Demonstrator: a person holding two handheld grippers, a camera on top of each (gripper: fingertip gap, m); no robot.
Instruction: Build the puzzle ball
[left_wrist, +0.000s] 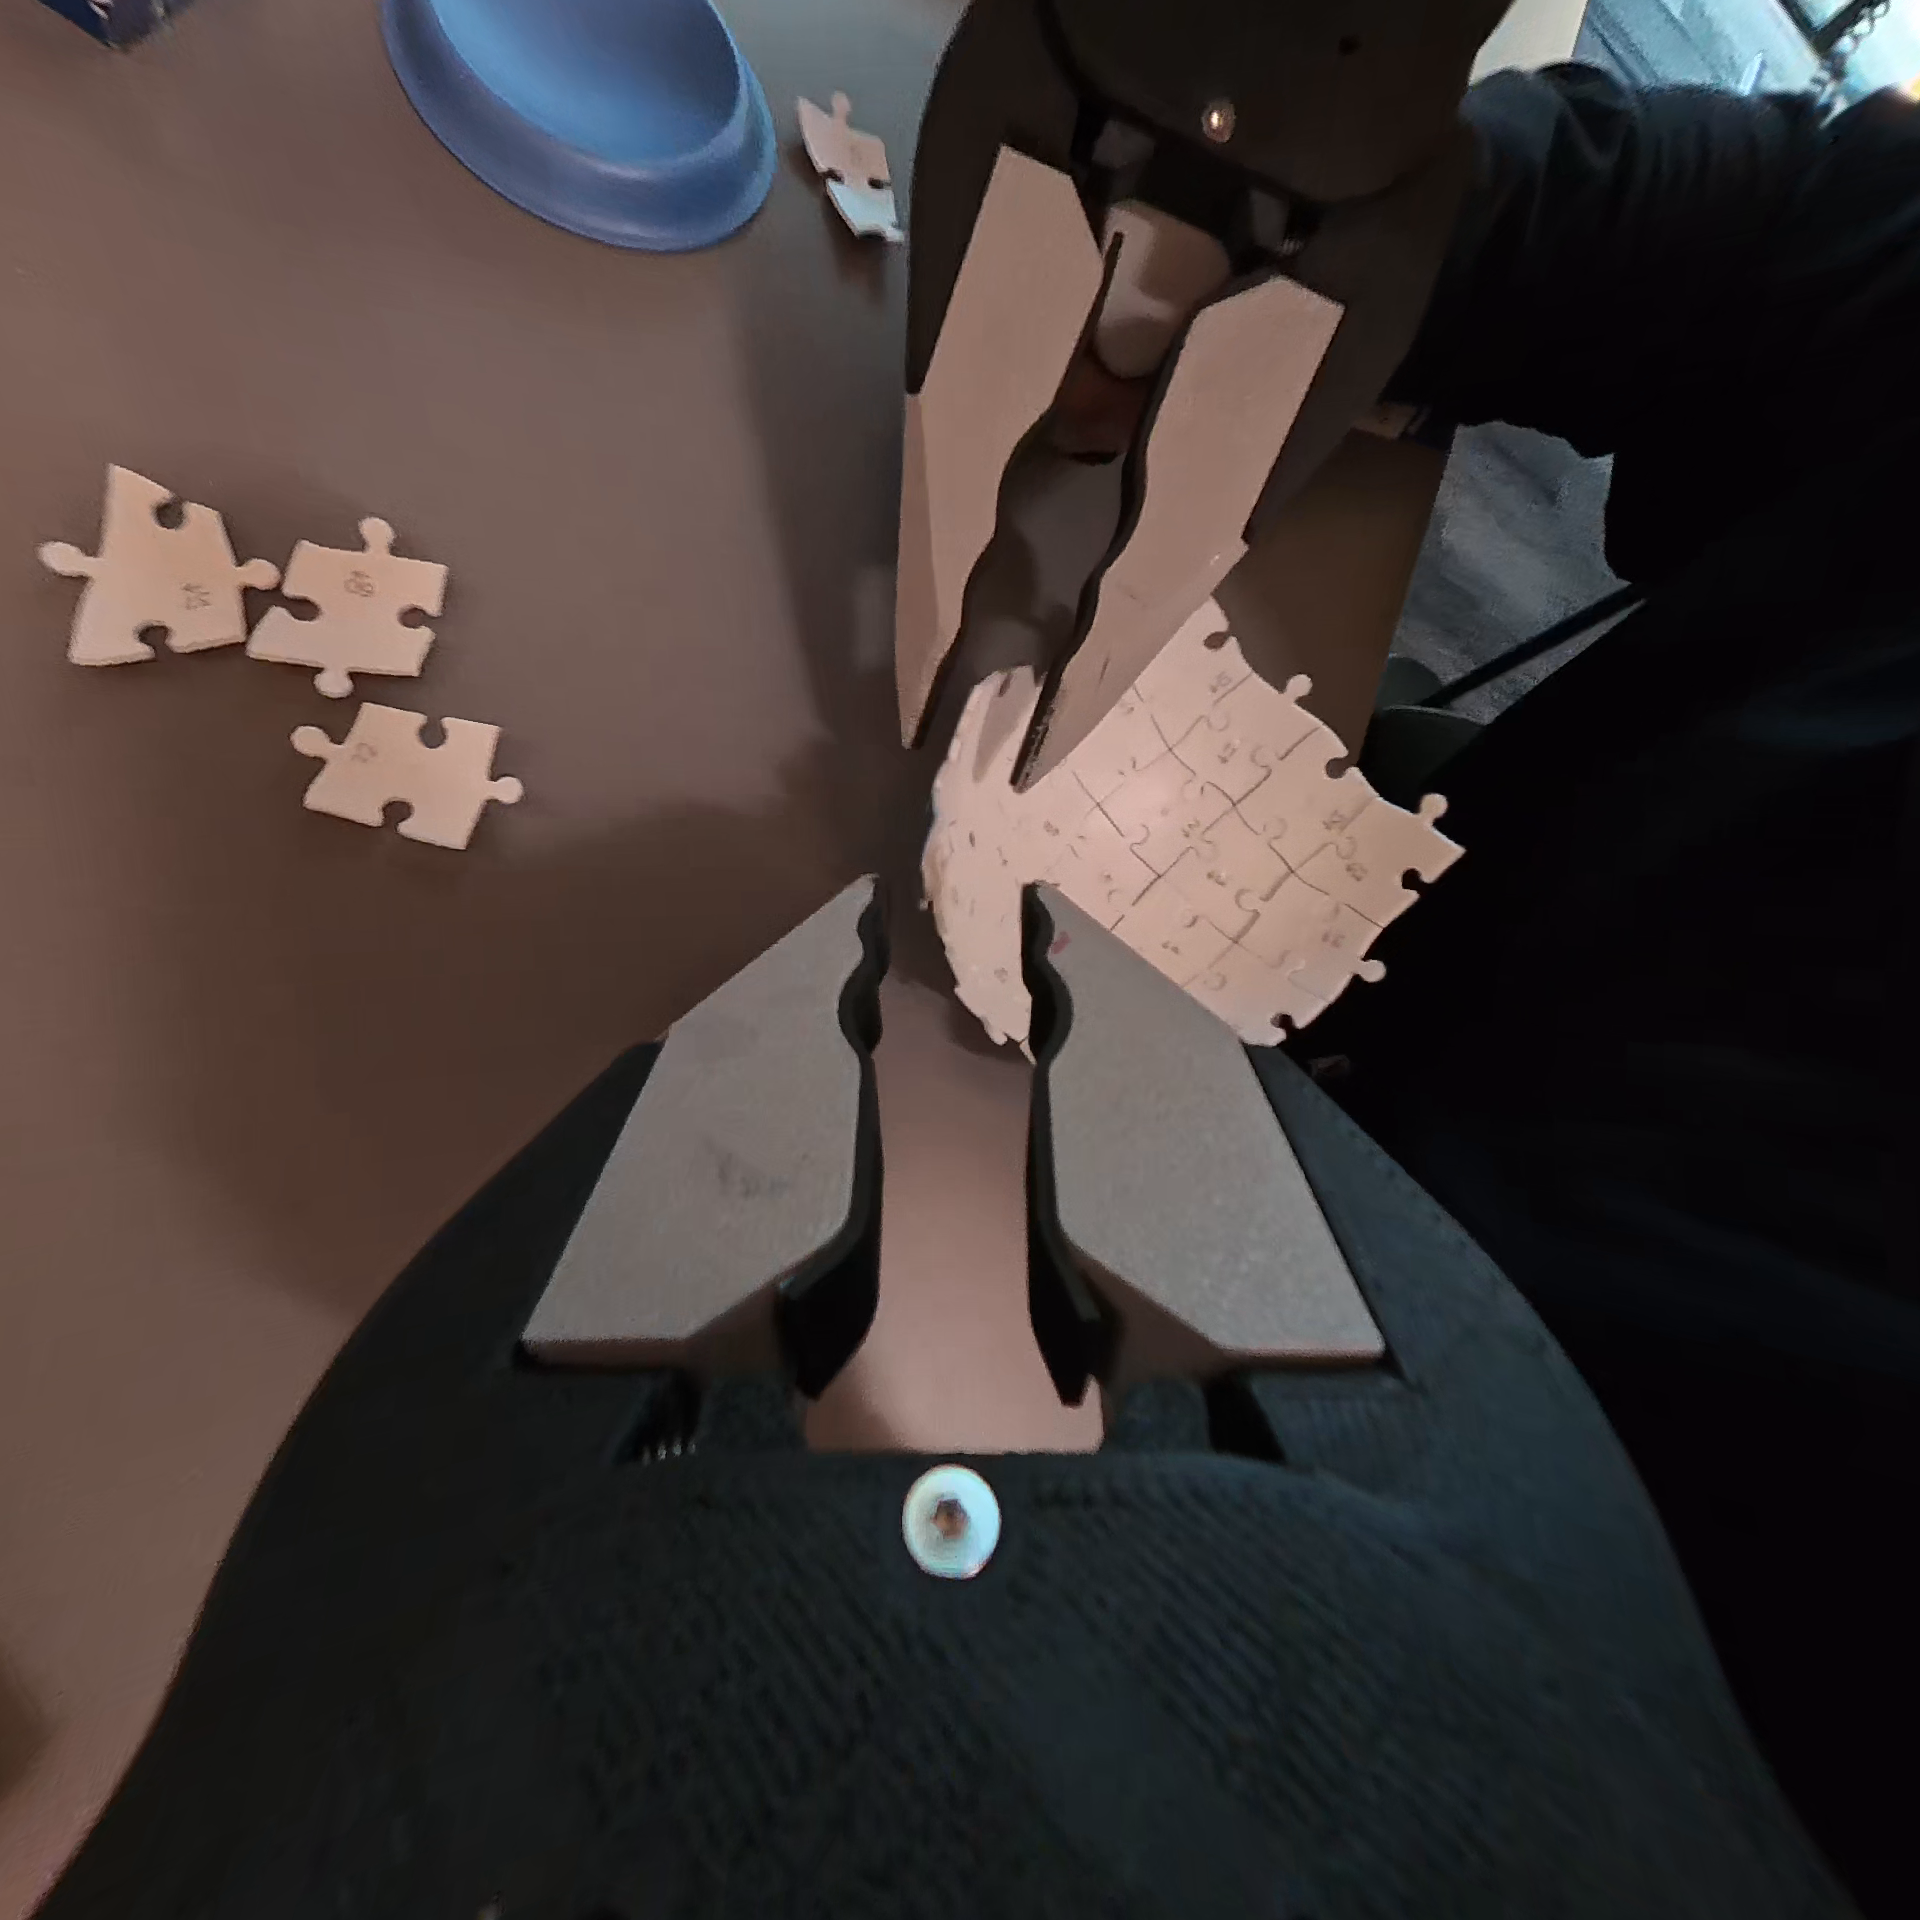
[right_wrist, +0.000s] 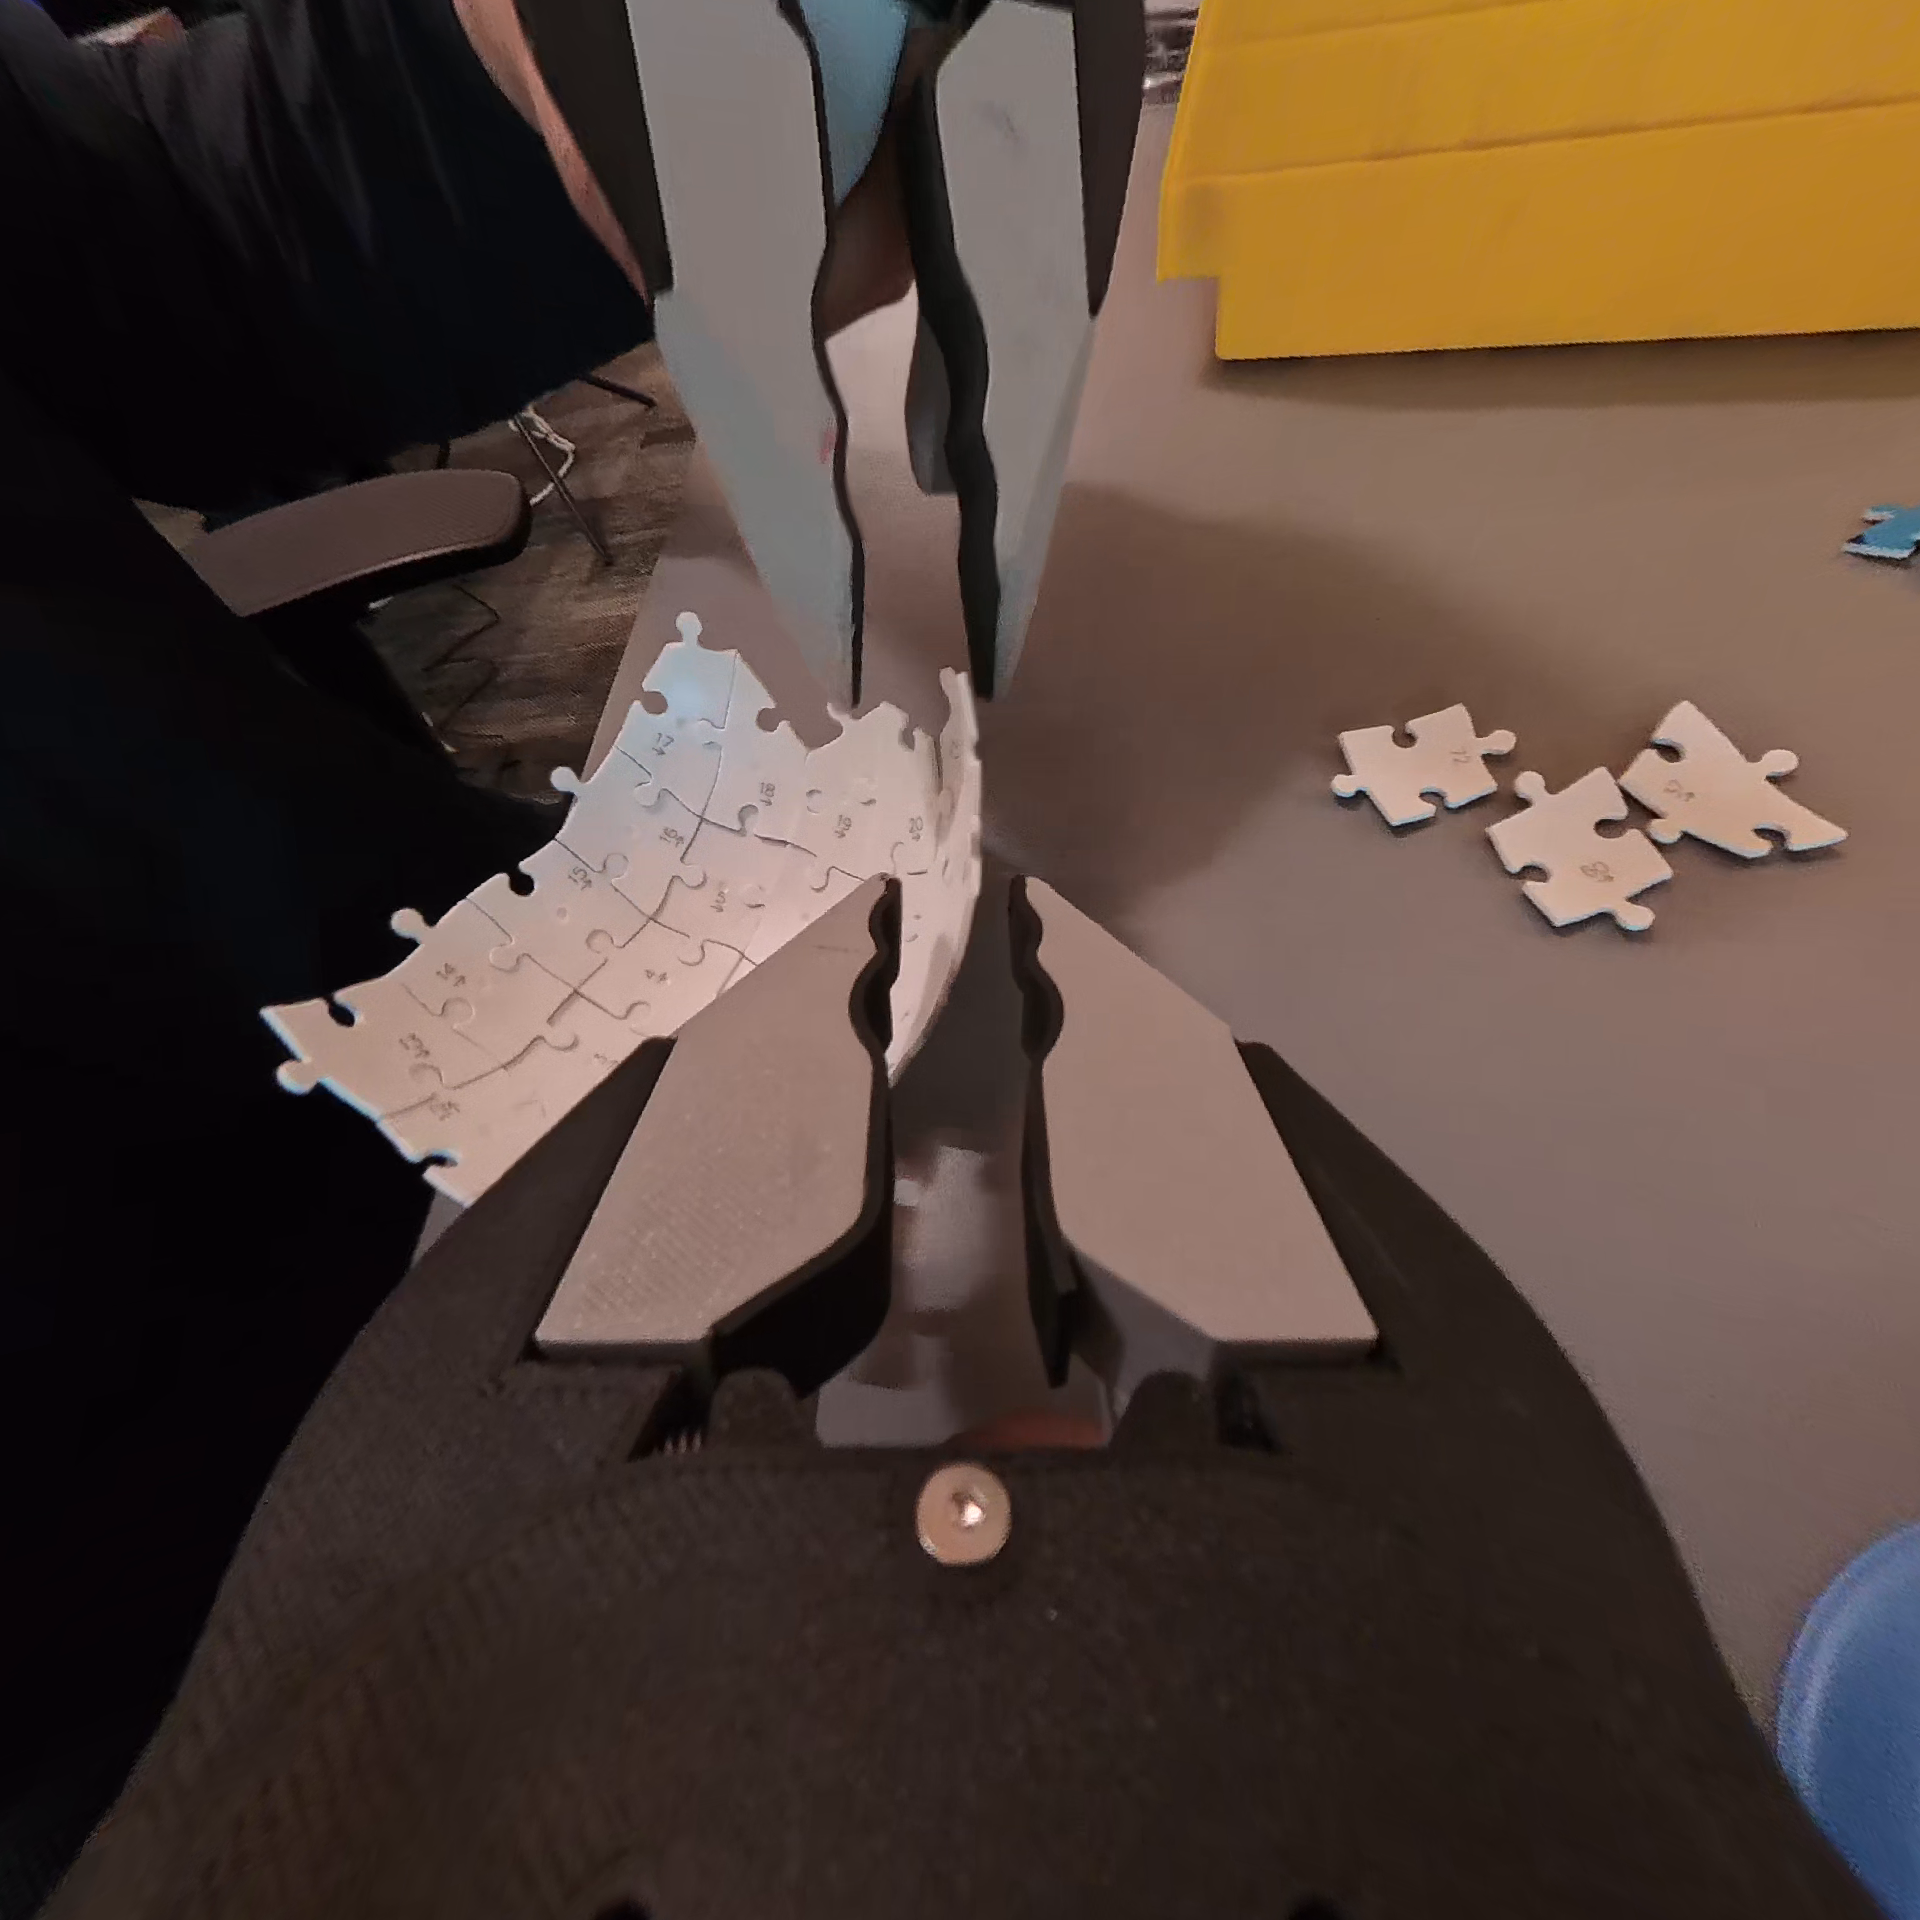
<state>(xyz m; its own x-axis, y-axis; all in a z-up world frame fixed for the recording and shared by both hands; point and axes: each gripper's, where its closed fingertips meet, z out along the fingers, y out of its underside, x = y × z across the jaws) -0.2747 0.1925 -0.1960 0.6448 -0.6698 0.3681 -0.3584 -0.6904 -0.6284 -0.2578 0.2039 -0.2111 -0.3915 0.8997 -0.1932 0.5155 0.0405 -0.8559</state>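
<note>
The puzzle ball (left_wrist: 1195, 831), a curved, partly joined white shell, hangs above the brown counter (left_wrist: 520, 416) in the left wrist view. The left claw (left_wrist: 956, 894) stands slightly parted around its lower edge; the right claw (left_wrist: 977, 748) straddles its upper rim. Three loose pieces (left_wrist: 291, 623) and a blue bowl (left_wrist: 582, 114) lie on the counter.

In the right wrist view, the right claw (right_wrist: 951, 888) is narrowly parted over the shell's (right_wrist: 644, 904) edge, the left claw (right_wrist: 920, 686) opposite. Whether either pinches it, I cannot tell.
</note>
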